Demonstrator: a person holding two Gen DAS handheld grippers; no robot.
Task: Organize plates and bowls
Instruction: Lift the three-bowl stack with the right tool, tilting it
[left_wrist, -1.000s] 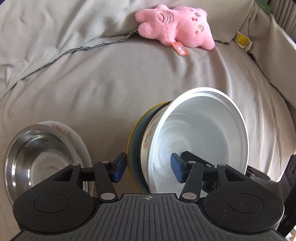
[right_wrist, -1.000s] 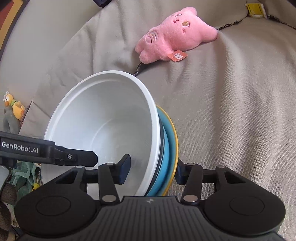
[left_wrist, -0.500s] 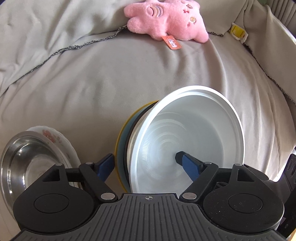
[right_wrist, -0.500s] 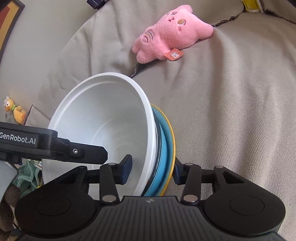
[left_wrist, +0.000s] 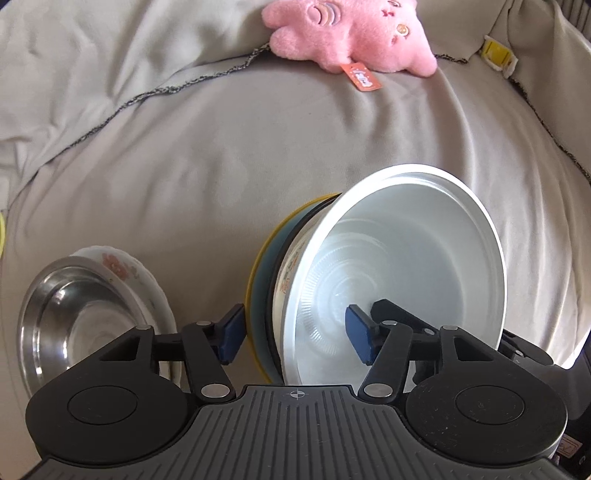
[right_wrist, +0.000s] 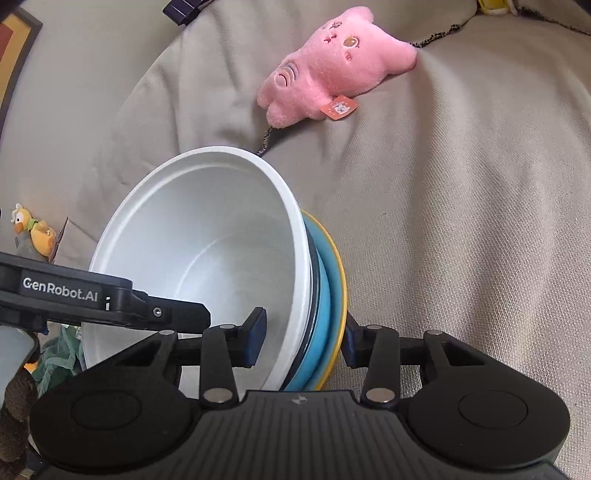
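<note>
Since half second ago: left tongs (left_wrist: 291, 338) narrow around tilted stack again, pad contact unclear. Right tongs (right_wrist: 303, 338) clamp stack edge: white bowl (right_wrist: 207, 258) nested on blue plate (right_wrist: 325, 295), above sofa. Rigid, slick, breakable; grip rims.

Home, living area. I'm working over a sofa draped in grey cloth (left_wrist: 258, 155), pink plush toy (left_wrist: 354, 33) at its back, small duck toy (right_wrist: 35, 230) and framed picture (right_wrist: 14, 59) beyond.
</note>
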